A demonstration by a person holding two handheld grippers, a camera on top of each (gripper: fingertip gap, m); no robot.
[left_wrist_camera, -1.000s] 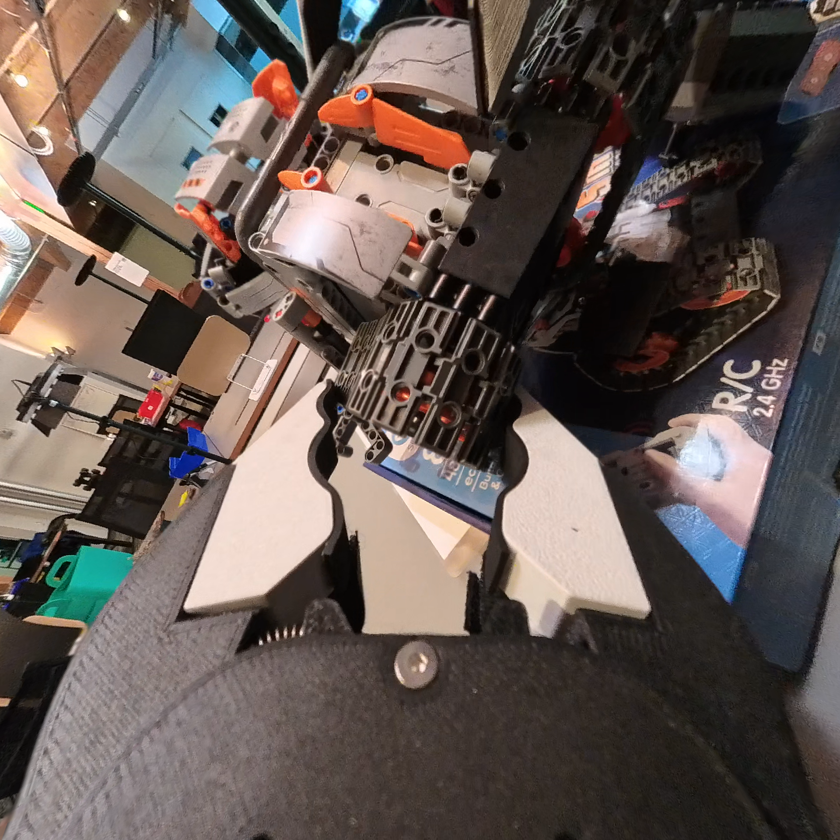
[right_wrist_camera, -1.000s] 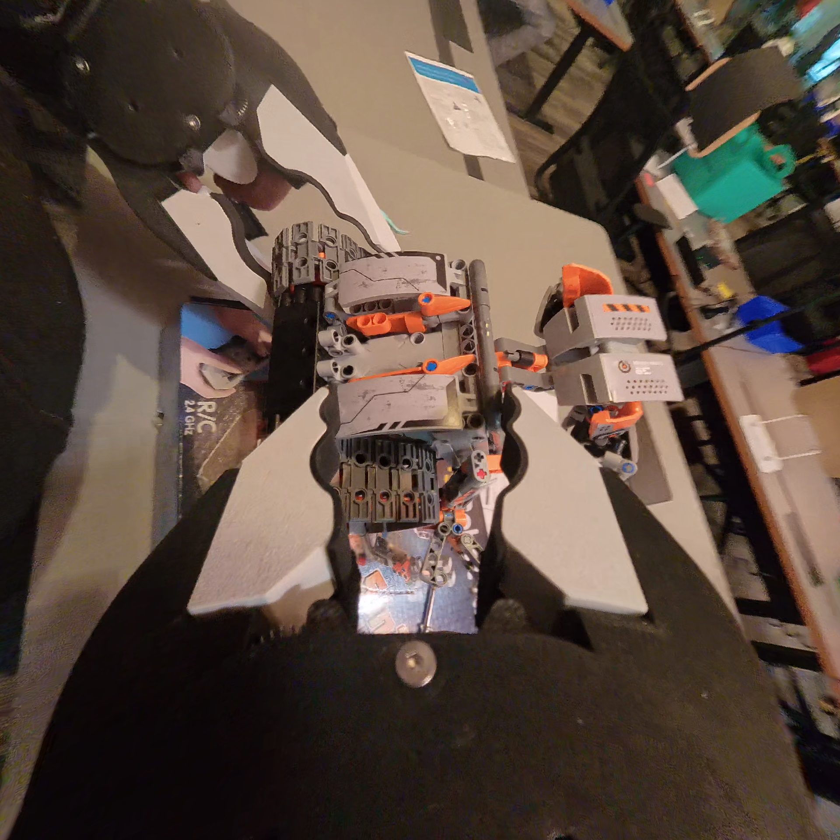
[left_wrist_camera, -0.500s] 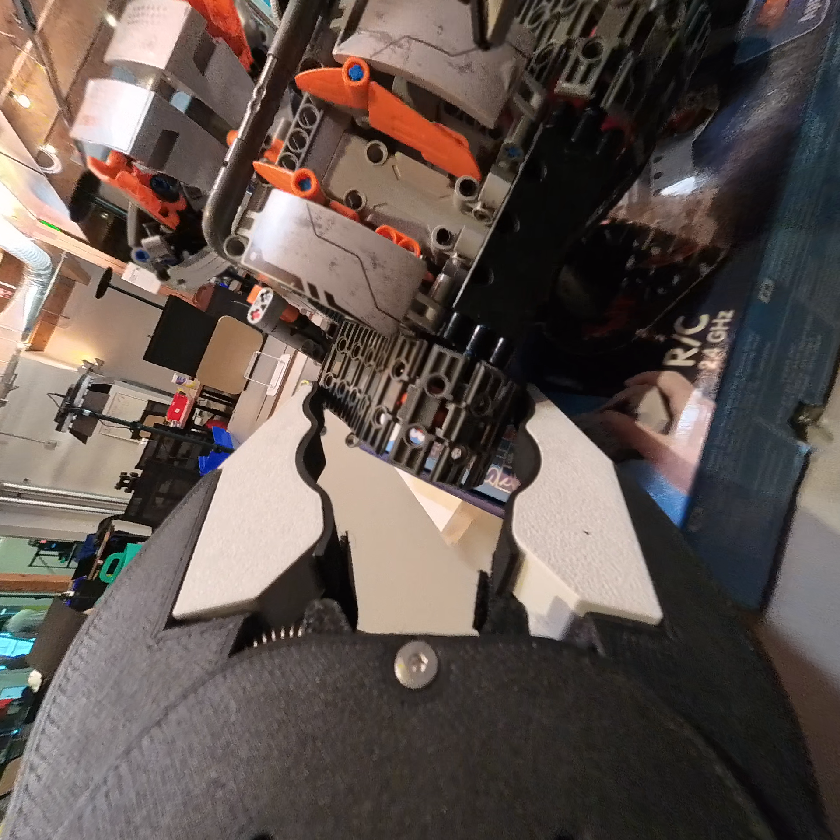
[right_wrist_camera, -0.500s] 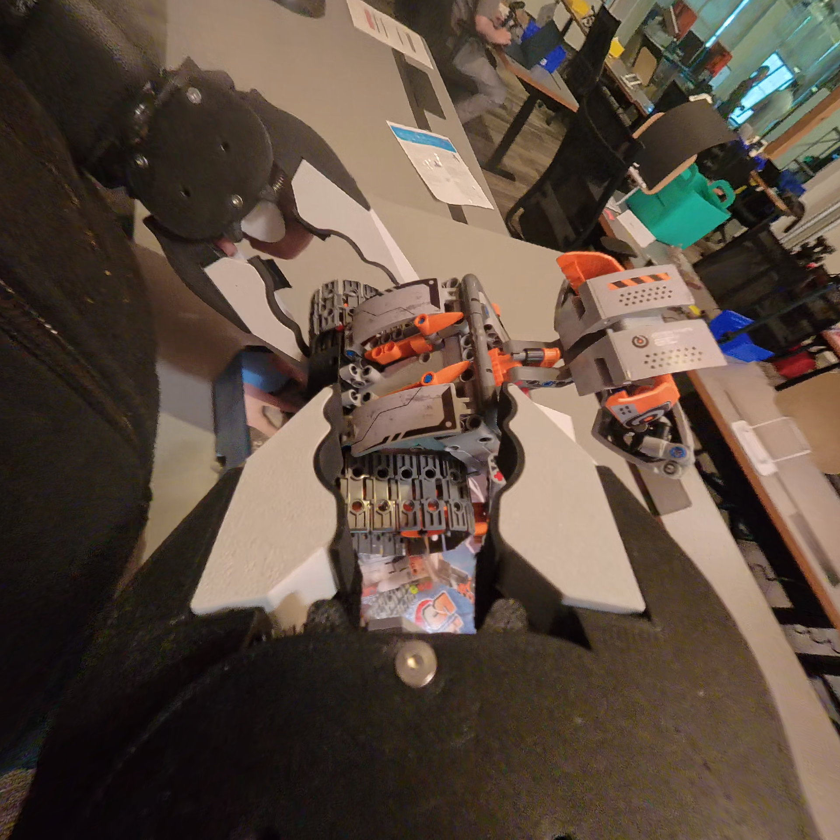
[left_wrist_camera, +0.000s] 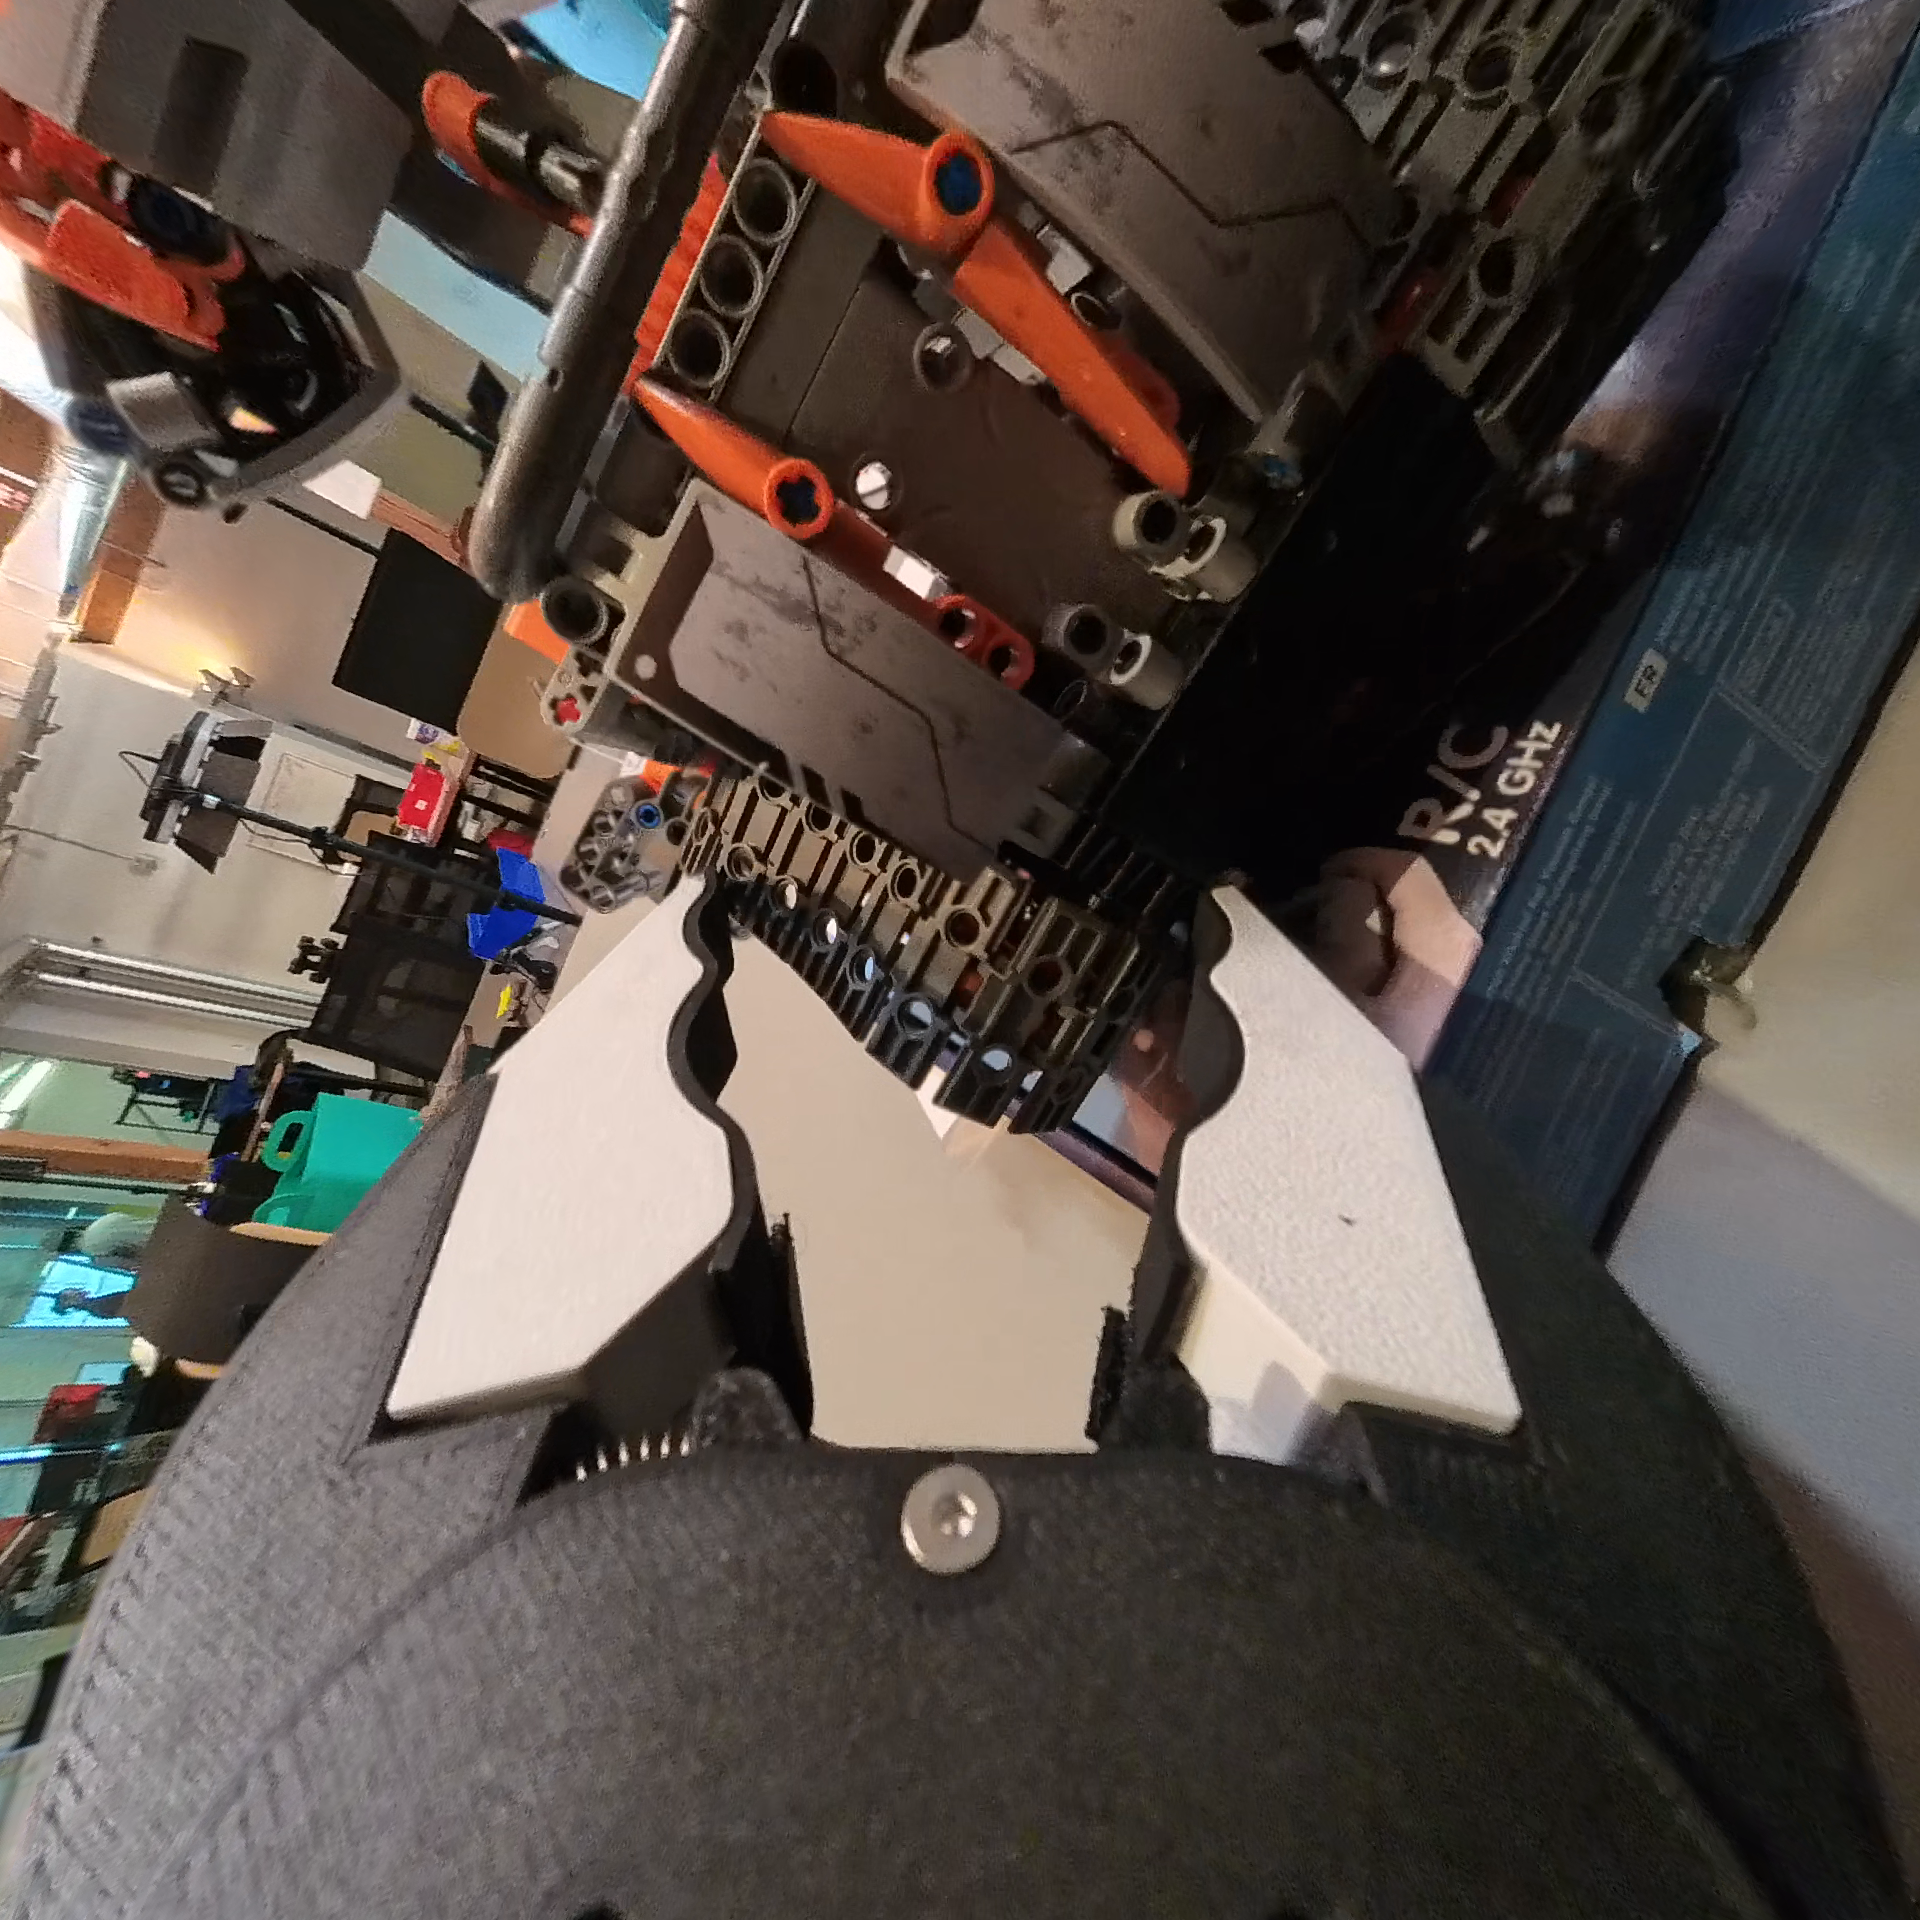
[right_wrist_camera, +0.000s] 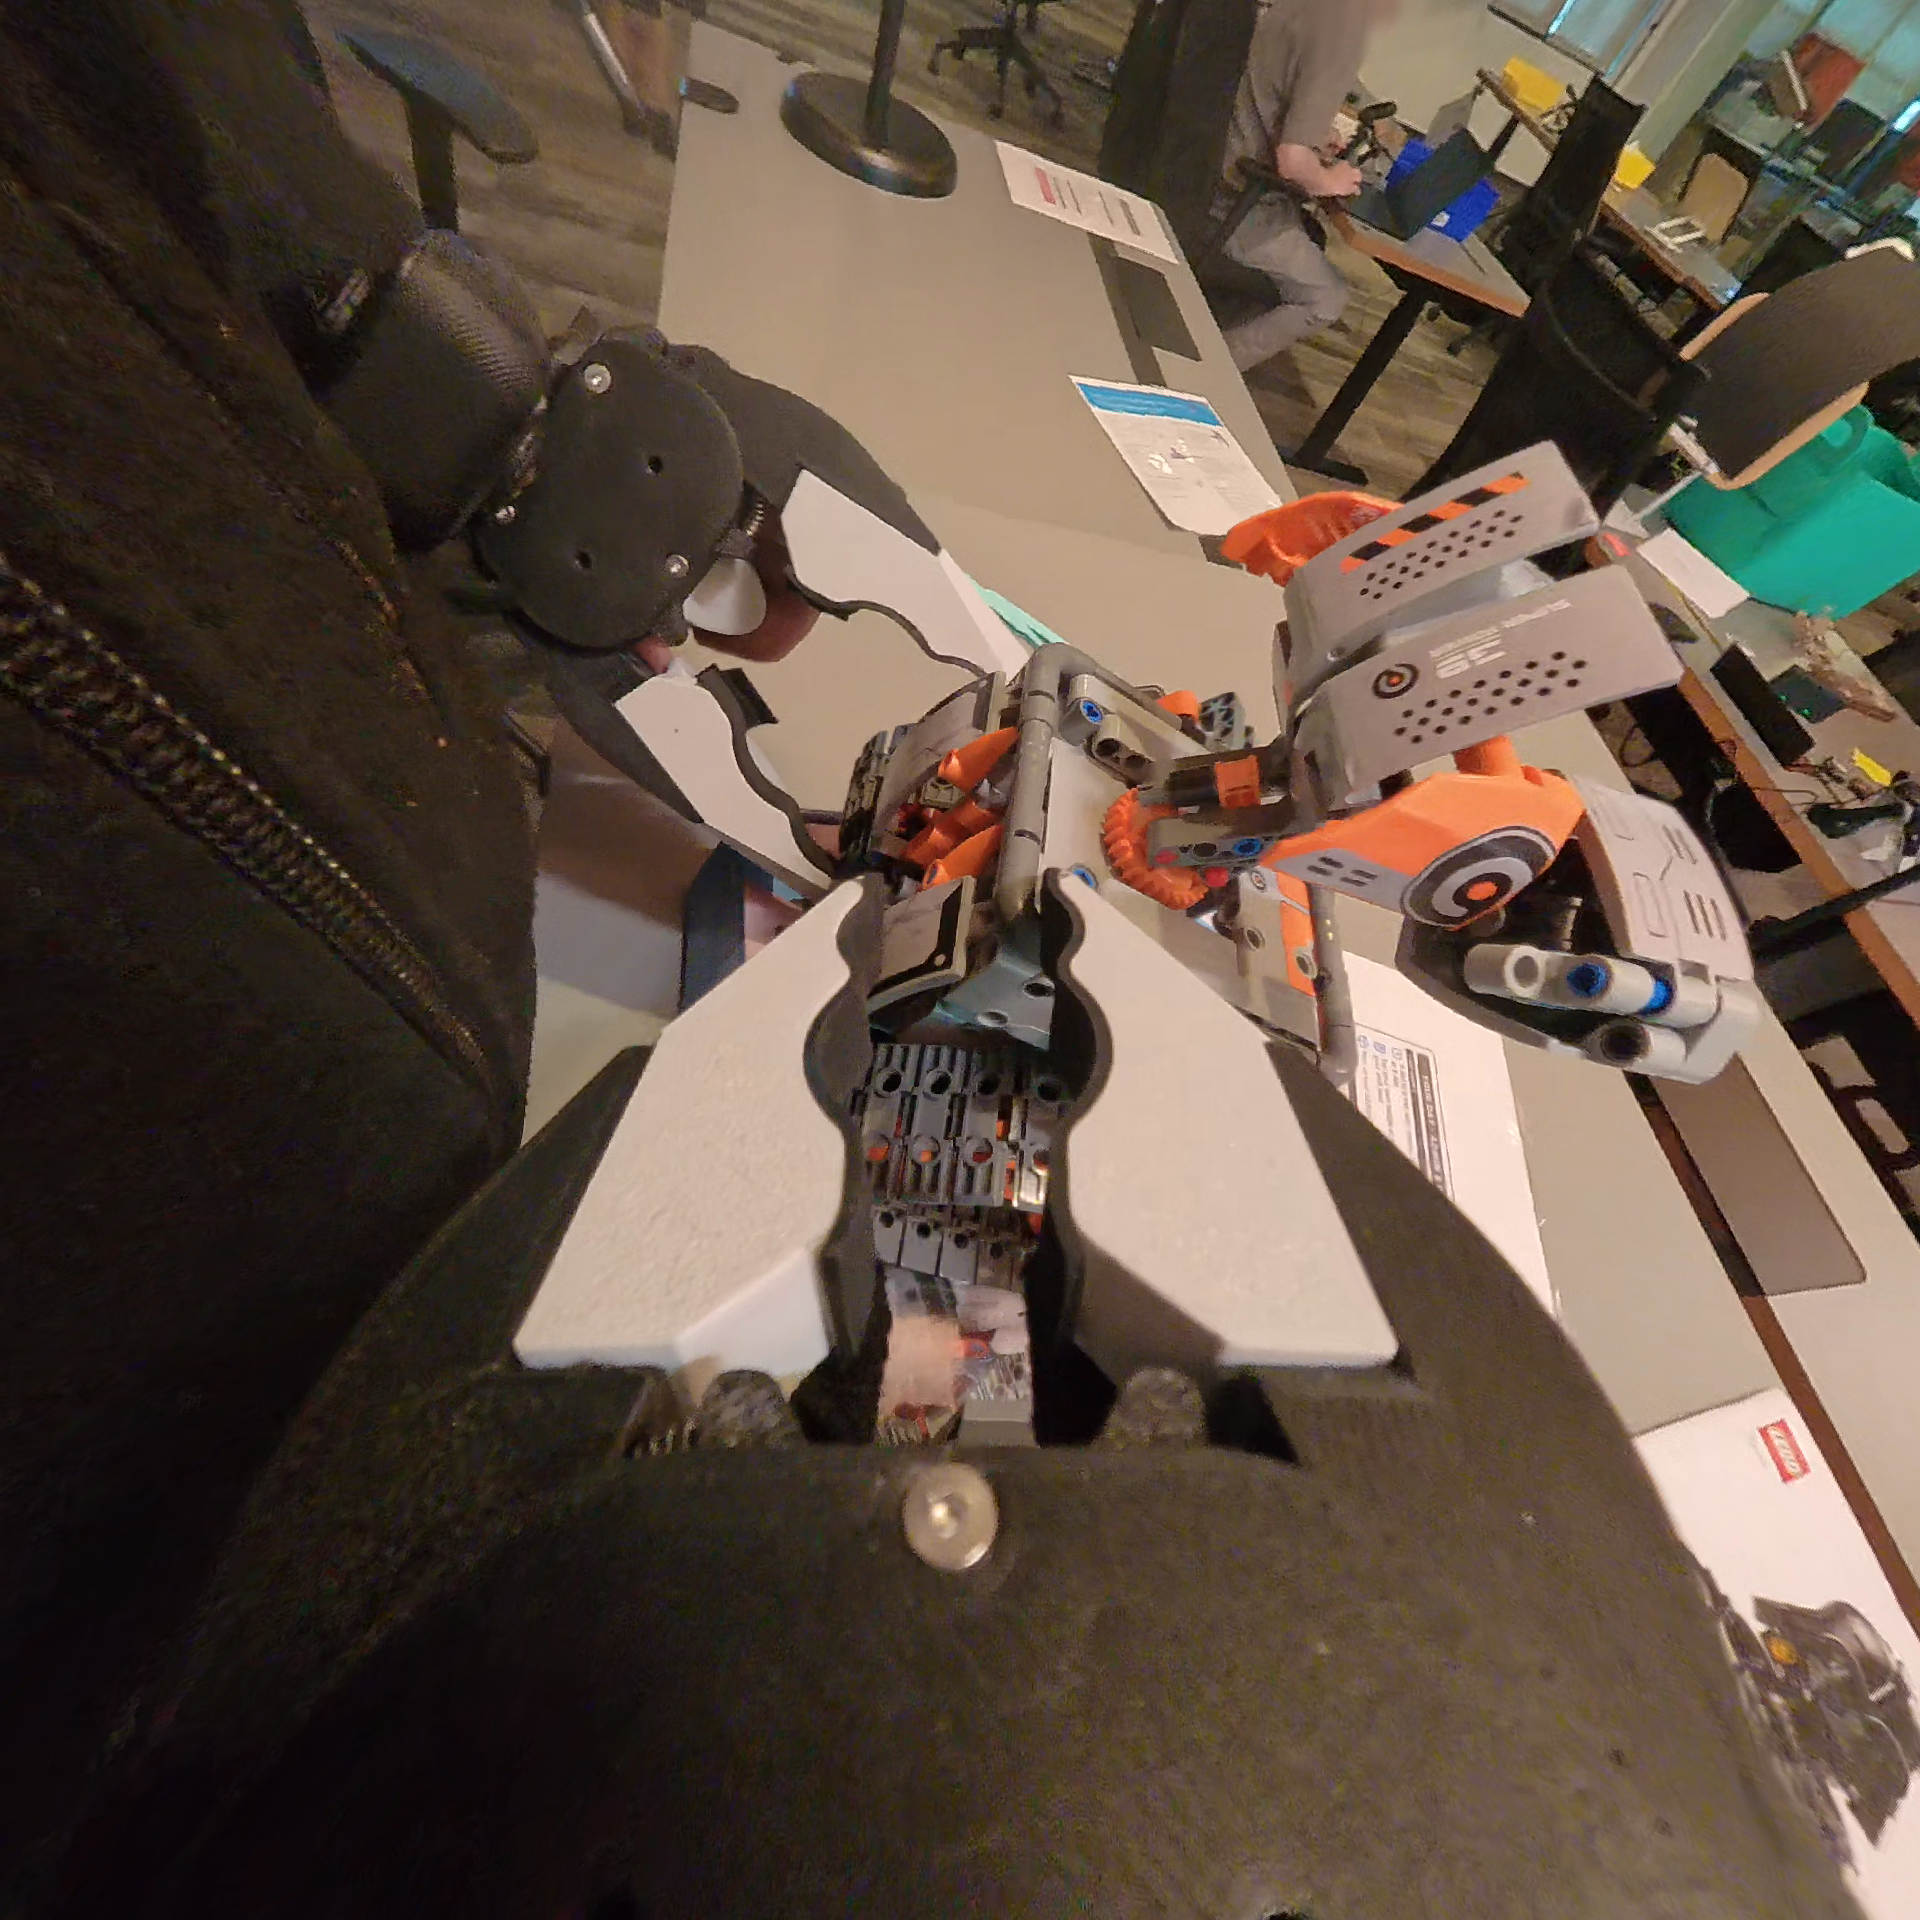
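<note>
Gripping a grey, black and orange brick-built robot model from two sides, above a long grey desk. Right gripper closing on the model's body, its white fingers pressing either side of the grey frame, with a block of dark grey tread links sitting in the gap just behind the tips. Left gripper closing around the other tread block, fingertips touching each end of the row of black links, fingers standing fairly wide apart to span it; seen in the right wrist view too, farther off at the model's opposite side. Model tilting, lifted clear of the desk surface as far as the right wrist view shows. Jutting out to the right of the body, a grey perforated head piece with orange parts and a barrel cluster with blue-tipped tubes. Lying behind the model in the left wrist view, a dark blue printed box, close to the treads; touching or not, unclear. Resting on the desk, several white printed sheets, one just beneath the model's head end. Standing farther back, a teal container and a seated person at another desk.
</note>
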